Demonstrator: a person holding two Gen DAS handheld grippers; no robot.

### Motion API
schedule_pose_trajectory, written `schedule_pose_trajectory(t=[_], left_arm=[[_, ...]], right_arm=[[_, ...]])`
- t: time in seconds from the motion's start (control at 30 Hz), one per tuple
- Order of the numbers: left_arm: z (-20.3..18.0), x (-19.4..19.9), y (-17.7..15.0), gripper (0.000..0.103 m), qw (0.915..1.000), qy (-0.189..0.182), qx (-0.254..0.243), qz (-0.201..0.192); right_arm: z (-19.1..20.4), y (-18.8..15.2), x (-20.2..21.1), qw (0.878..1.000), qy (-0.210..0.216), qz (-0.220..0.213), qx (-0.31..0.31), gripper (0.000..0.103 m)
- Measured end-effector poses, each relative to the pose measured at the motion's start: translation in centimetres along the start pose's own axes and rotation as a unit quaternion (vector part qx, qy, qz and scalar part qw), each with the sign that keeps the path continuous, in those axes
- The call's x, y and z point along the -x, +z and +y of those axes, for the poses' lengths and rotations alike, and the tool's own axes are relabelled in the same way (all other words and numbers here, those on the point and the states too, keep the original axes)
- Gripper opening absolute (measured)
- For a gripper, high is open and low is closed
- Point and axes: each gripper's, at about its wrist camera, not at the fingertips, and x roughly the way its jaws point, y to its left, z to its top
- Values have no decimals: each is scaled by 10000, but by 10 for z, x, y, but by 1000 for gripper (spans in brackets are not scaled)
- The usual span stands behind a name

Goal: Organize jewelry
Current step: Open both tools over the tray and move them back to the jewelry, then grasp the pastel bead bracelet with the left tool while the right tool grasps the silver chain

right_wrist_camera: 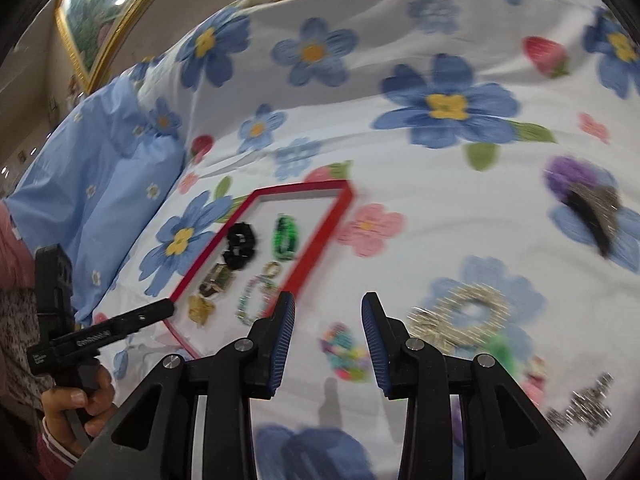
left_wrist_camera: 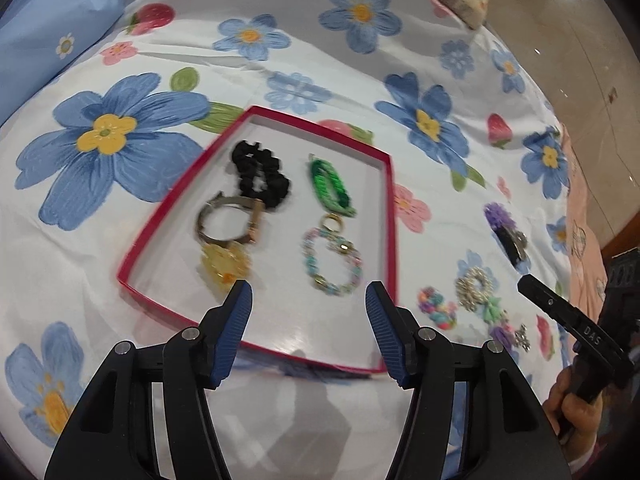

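Floral bedsheet (left_wrist_camera: 304,36) – red tray (left_wrist_camera: 390,208); framed painting (right_wrist_camera: 86,24)

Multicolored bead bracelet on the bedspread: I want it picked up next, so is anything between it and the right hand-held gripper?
Nothing visible. The multicolored bead bracelet lies alone on the bedspread, framed between the open fingers of the right hand-held gripper. The silver ring-shaped piece sits off to its right, outside the path.

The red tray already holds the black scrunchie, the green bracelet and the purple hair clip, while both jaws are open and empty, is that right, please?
Not quite: the purple hair clip is not in the red tray; the left wrist view shows it lying on the floral sheet to the tray's right. The black scrunchie and green bracelet are in the tray, and both sets of jaws are open and empty.
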Motion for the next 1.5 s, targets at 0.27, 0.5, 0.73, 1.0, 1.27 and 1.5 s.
schedule_pose_trajectory(t=[0.27, 0.5, 0.73, 1.0, 1.27, 1.5], left_arm=[[-40, -1, -17, 61, 9990, -250, -331, 162], [-77, -12, -33, 61, 9958, -382, -725, 405], [-102, -22, -44, 61, 9926, -445, -972, 578], [-124, -34, -52, 61, 9884, -477, -1224, 760], [-134, -51, -52, 62, 9844, -435, -1443, 908], [-147, -76, -44, 64, 9787, -307, -1762, 1004]], right_arm=[[-59, -27, 52, 9965, -601, -255, -524, 42], [-99, -50, 84, 9905, -1033, -359, -834, 42], [-126, -76, 102, 9851, -1295, -328, -1086, 44], [-138, -84, 105, 9835, -1358, -281, -1159, 44], [-136, -85, 96, 9856, -1365, -162, -986, 51], [-134, -80, 86, 9875, -1382, -36, -751, 66]])
